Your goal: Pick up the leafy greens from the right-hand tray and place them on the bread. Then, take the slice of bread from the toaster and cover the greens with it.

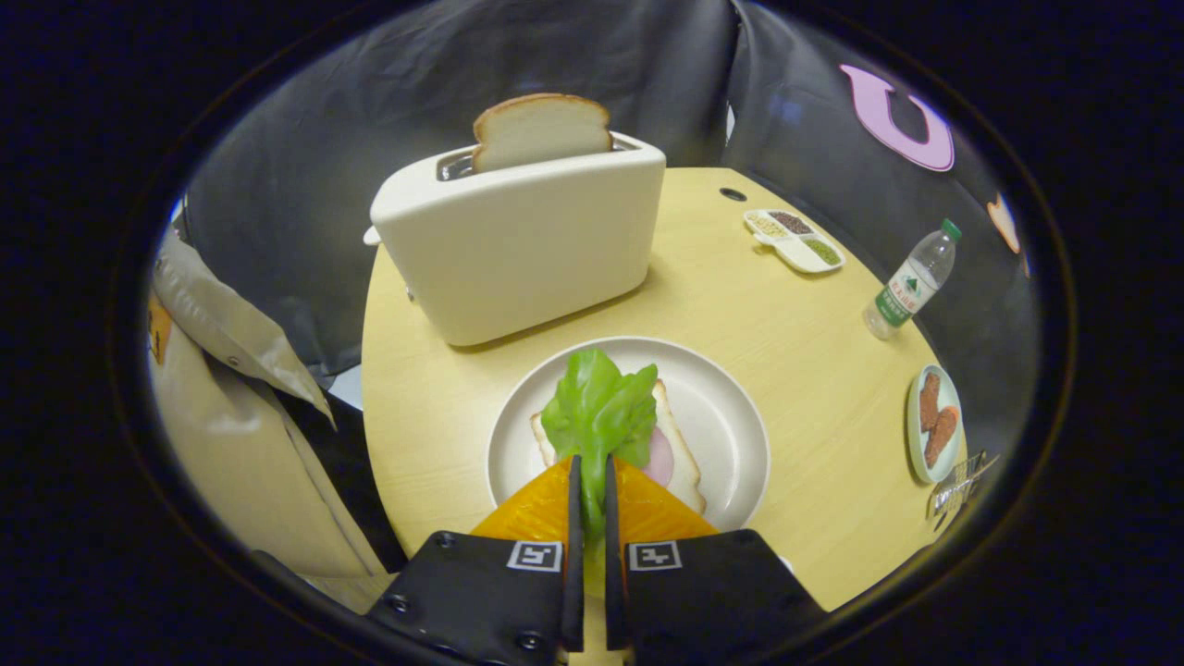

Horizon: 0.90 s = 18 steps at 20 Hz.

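My gripper point(592, 462) is shut on the leafy greens point(597, 412), whose stem is pinched between the two fingers. The leaves spread out just ahead of the fingertips, over a slice of bread point(680, 453) with a pink round of ham on it. That bread lies on a round cream plate point(721, 407). I cannot tell whether the greens touch the bread. Beyond the plate stands a cream toaster point(518, 245) with a second slice of bread point(541, 129) sticking upright out of its slot.
The round wooden table point(786, 314) carries a small divided dish of grains point(794, 240) at the far right, a plastic water bottle point(911, 280) near the right rim, and a small plate with brown patties point(936, 421). A beige-sleeved person point(231, 416) stands left.
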Each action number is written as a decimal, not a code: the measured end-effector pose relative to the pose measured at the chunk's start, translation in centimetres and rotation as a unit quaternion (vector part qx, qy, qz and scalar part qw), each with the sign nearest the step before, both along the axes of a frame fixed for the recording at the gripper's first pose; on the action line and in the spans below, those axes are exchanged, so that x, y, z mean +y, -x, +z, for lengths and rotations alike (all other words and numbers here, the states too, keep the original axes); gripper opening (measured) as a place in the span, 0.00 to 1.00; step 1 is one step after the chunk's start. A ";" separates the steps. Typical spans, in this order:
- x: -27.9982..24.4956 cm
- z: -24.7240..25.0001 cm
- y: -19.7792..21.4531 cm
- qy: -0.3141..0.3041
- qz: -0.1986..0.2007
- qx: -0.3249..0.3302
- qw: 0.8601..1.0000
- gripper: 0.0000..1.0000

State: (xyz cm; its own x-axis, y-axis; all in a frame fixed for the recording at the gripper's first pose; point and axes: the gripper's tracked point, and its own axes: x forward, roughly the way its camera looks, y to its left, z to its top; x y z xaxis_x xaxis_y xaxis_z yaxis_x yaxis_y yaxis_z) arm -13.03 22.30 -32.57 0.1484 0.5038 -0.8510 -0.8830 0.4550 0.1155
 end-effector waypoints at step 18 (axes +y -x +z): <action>1.3 1.6 -1.7 0.023 -0.024 -0.035 0.999 1.00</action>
